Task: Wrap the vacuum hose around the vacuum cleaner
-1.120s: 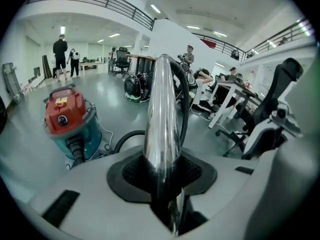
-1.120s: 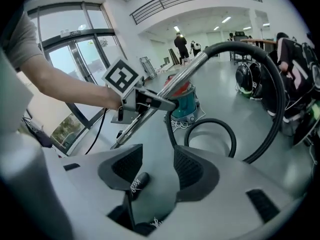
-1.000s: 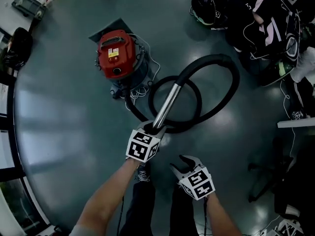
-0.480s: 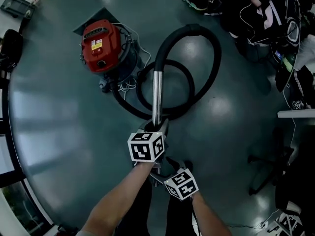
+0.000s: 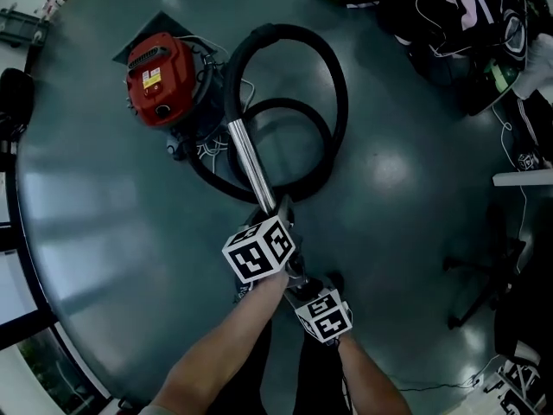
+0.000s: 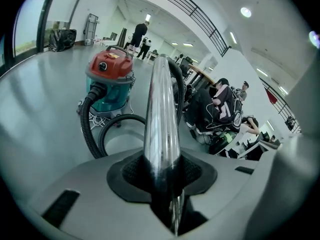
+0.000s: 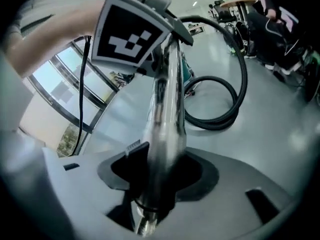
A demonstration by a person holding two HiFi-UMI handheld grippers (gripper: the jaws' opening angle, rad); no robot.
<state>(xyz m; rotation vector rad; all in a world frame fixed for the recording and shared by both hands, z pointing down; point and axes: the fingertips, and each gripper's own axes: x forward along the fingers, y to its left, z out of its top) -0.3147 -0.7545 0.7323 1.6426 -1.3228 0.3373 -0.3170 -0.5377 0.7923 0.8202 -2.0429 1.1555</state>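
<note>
Since both grippers sit on the metal wand (image 5: pixel 251 164), what matters is where the vacuum cleaner (image 5: pixel 158 80) lies off its far end. In the head view the wand's long axis runs from lower centre up and slightly left. Its top end joins the black hose (image 5: pixel 335 85) just right of the red-lidded canister at upper left. So the cleaner is up-left of the fingers, nearly in line with the wand and a bit left of its axis.

Left gripper (image 5: pixel 276 214) is the nearer one, higher up the wand. Its fingers (image 6: pixel 131 170) pinch the tube, pads tight on both sides. Right gripper (image 5: pixel 300 281) is just below, at the wand's lower end. Its fingers (image 7: pixel 121 165) have just been closing with the tube between them, and no gap shows at the pads, so I read it as gripping.

The hose lies on the floor (image 5: pixel 104 223) in two loops right of the canister and is not wrapped yet. My read is that the next move swings the wand tip round the canister, left hand leading and dragging the loops in. The loops could snag the white cord (image 5: pixel 210 148) at the base.
</note>
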